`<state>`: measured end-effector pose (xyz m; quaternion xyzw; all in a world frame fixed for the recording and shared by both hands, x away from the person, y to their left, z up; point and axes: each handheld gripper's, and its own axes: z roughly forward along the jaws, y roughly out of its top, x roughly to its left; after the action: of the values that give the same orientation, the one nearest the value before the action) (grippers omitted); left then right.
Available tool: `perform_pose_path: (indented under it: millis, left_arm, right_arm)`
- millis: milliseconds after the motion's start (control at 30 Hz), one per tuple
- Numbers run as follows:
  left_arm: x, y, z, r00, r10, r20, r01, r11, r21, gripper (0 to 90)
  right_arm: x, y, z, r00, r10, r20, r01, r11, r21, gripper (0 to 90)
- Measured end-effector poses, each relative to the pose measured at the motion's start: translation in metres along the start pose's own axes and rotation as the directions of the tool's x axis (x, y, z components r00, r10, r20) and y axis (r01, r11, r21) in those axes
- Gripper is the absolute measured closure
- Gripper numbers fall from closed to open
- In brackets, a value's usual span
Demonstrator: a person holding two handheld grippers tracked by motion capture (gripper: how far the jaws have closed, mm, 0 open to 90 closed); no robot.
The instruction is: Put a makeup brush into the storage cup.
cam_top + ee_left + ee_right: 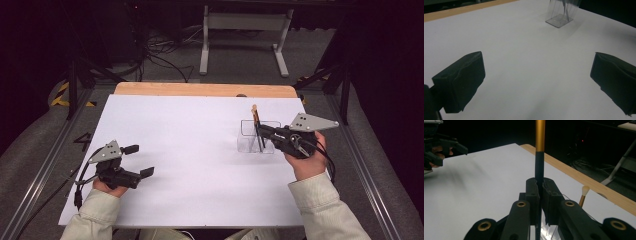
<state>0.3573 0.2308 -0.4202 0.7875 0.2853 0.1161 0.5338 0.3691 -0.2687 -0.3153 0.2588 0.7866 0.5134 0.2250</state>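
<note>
The counter (190, 150) is covered with a white sheet, with a wooden edge (205, 89) at the far side; behind it the room is dark, with cables and a white stand (245, 35) on the grey floor. The right gripper (261, 131) has its fingers clenched on a black-and-gold brush (539, 157), upright over the clear container (257, 136). The left gripper (139, 161) rests released near the counter's left side.

brush (539, 157): black lower shaft, gold-orange upper | second brush (583, 195): cream tip, orange handle | box (258, 136): clear, colourless | sheet (190, 150): plain white | table edge (200, 89): light wood | right gripper (260, 131): black, grey plate, brass rivets | left gripper (138, 160): black, grey plate | sleeves (325, 205): pale beige
</note>
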Motion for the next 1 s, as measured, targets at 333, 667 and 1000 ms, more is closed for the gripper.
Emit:
perform_pose_path:
  millis: [333, 667, 1000]
  left_arm:
    - [0.0, 0.0, -0.001, 1.0, -0.001, 0.001, 0.001, 1.0, -0.008, 0.1]
    - [0.0, 0.0, 0.0, 1.0, -0.001, 0.001, 0.001, 1.0, -0.005, 0.1]
    - [0.0, -0.001, 0.0, 1.0, -0.002, 0.008, 0.002, 1.0, -0.001, 0.1]
  right_arm:
    - [-0.003, -0.007, 0.003, 0.9995, 0.013, 0.028, -0.011, 0.998, -0.067, 83.9]
    - [-0.01, -0.014, 0.005, 0.9973, 0.031, 0.066, -0.021, 0.99, -0.138, 83.9]
    - [-0.018, -0.021, 0.008, 0.9918, 0.048, 0.118, -0.027, 0.984, -0.175, 83.9]
